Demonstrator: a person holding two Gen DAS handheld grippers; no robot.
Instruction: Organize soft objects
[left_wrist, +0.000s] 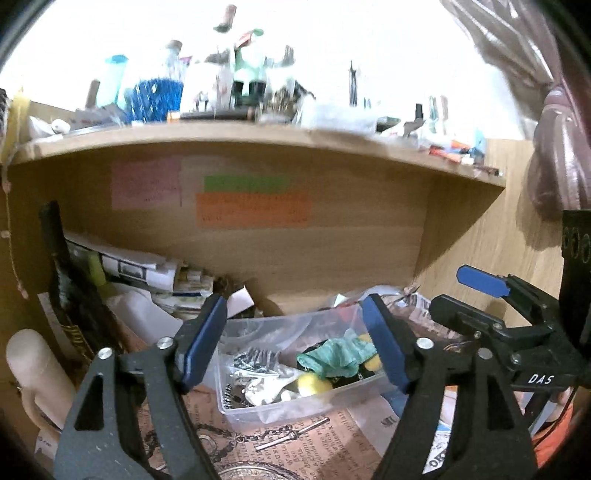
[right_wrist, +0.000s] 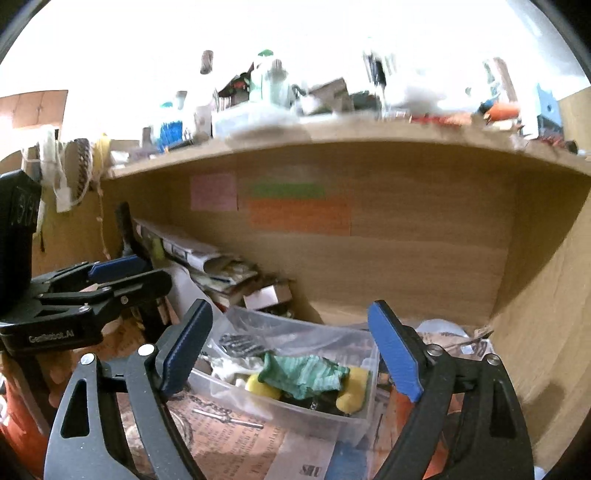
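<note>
Both grippers hang over the same clear plastic bin (left_wrist: 295, 402), fingers spread wide with nothing between them. Left gripper (left_wrist: 295, 343) frames the bin dead centre in its own view; right gripper (right_wrist: 291, 350) does the same in its view, and each pokes into the other's frame at the edge.

Room to move is tight. Bin sits on newspaper (left_wrist: 295, 443) in a wooden cubby, with the shelf board (left_wrist: 258, 142) overhead, the back panel behind and a side wall (right_wrist: 546, 295) at right of the right wrist view. A paper pile (right_wrist: 221, 266) crowds the bin's far left corner.

Counting what's in the bin: one crumpled green cloth (right_wrist: 306, 374) lying on top, near the middle, and two yellow soft pieces (right_wrist: 352, 391) poking out from under it in the right wrist view, one at each end. Also a black-and-white patterned thing (right_wrist: 236, 343) at the back, can't tell what it is.

Three sticky notes (left_wrist: 251, 210) on the back panel: pink, green, orange, writing unreadable. A small chain with a toggle bar (left_wrist: 291, 435) lies on the newspaper in front of the bin. Stuff on top of the shelf is blurred and washed out, mostly bottles and boxes.
</note>
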